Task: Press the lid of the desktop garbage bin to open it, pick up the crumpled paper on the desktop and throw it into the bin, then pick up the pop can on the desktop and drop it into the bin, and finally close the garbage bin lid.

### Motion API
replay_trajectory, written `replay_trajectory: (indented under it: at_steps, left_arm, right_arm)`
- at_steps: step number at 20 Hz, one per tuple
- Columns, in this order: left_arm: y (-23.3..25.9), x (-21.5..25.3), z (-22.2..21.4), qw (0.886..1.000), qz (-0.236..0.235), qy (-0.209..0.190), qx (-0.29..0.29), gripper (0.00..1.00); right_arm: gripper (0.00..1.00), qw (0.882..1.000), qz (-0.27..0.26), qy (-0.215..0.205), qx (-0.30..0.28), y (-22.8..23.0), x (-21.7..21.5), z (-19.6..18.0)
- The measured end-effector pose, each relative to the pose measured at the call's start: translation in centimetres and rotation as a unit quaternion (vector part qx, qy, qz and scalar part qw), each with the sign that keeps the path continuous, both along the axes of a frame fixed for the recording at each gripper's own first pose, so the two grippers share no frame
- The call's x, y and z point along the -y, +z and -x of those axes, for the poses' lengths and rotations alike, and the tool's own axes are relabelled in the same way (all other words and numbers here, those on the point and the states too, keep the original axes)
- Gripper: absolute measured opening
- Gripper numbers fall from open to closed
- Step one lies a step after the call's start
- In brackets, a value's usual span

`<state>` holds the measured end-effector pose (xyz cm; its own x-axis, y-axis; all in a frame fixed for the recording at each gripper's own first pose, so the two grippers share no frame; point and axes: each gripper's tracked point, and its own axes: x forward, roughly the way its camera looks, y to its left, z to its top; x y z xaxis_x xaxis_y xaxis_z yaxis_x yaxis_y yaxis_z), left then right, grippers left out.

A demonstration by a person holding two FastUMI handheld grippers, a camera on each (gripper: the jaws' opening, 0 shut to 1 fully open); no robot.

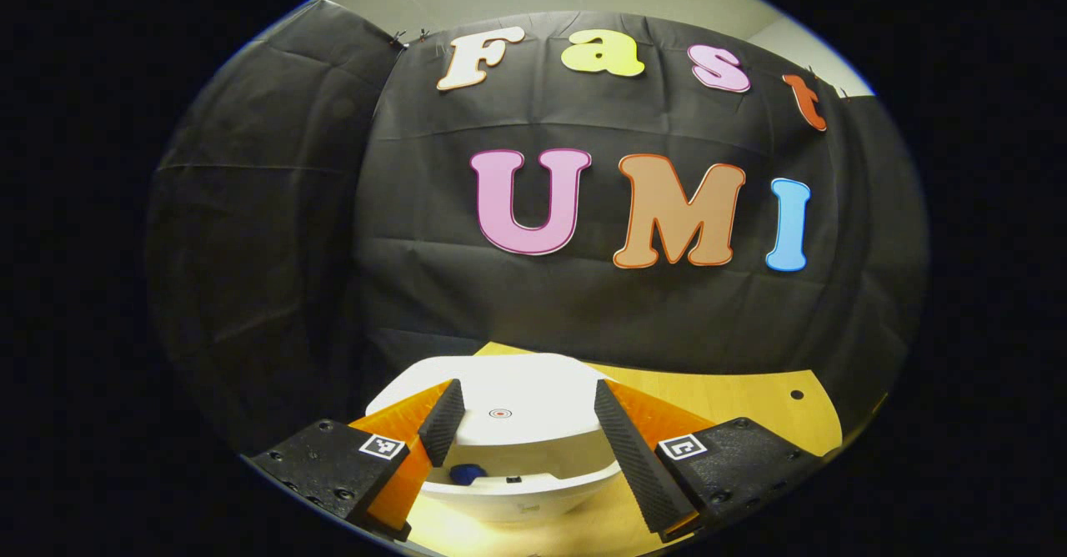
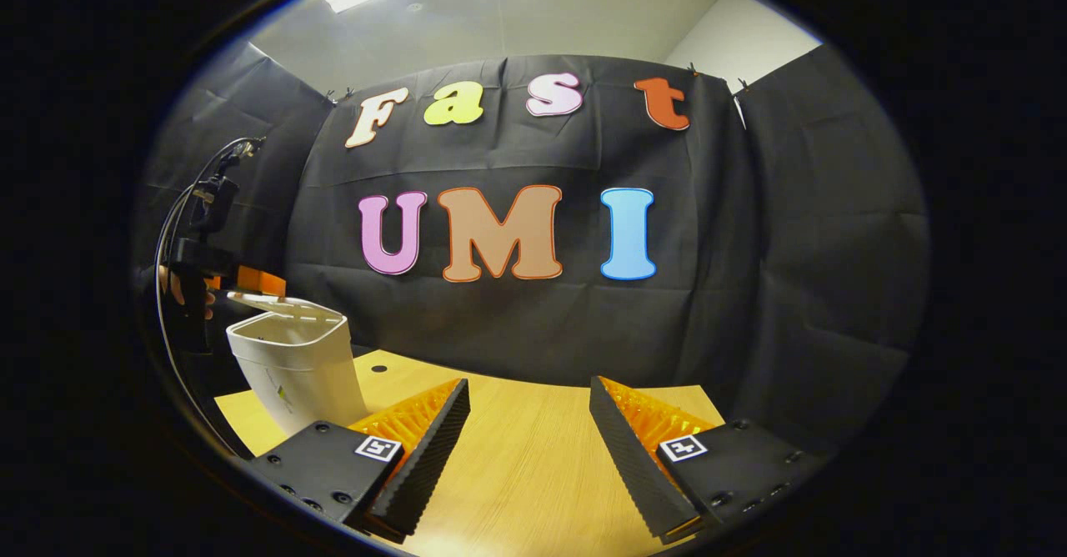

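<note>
The white desktop bin (image 2: 293, 373) stands on the wooden table (image 2: 533, 465) at the left of the right gripper view, its lid (image 2: 283, 305) tilted partly up. My left gripper (image 2: 257, 280), held by a hand, hovers just behind and above that lid. In the left gripper view the lid (image 1: 508, 403) lies close below the open left gripper (image 1: 527, 390), one finger on each side. Something blue (image 1: 467, 474) shows in the gap under the lid; I cannot tell what it is. My right gripper (image 2: 528, 386) is open over bare table, with nothing between its fingers.
Black cloth walls close the booth behind and on both sides. A small round hole (image 2: 379, 368) marks the tabletop near the bin. Cables (image 2: 179, 215) loop up from the left gripper's body. The table's far edge (image 1: 717, 373) runs right behind the bin.
</note>
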<state>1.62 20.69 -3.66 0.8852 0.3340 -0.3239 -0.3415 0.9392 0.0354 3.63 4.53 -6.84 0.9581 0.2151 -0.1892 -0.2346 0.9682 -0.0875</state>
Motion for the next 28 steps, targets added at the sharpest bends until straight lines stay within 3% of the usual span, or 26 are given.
replay_trajectory:
  at_steps: [7, 11, 14, 18, 24, 28]
  left_arm:
    - [-3.2, 0.4, 1.2, 0.999, -0.026, -0.008, -0.021, 0.94]
    - [-5.3, 0.7, 1.9, 0.999, -0.014, -0.007, -0.04, 0.94]
    - [-5.6, 0.7, 1.7, 0.998, -0.041, -0.017, -0.049, 0.95]
    - [-5.7, 0.5, 2.0, 0.999, -0.021, -0.002, -0.024, 0.95]
    - [-4.5, 1.1, 0.7, 0.999, -0.027, -0.023, -0.001, 0.93]
    - [-0.6, 3.1, -0.7, 0.996, -0.065, -0.035, 0.046, 0.93]
  right_arm:
    - [0.99, 1.0, 0.002, 0.0, -0.005, -0.3, 0.1, 0.3]
    - [0.96, 1.0, 0.008, 0.0, -0.009, -0.7, 0.5, 0.4]
    - [0.99, 1.0, 0.012, -0.001, -0.014, -1.0, 0.8, 0.5]
    - [0.96, 1.0, 0.011, -0.009, -0.019, -1.6, 1.8, 1.0]
    - [0.99, 0.999, 0.005, -0.03, -0.01, -0.6, 4.5, 1.2]
    - [0.96, 0.999, -0.002, -0.043, 0.017, 1.1, 6.5, 1.0]
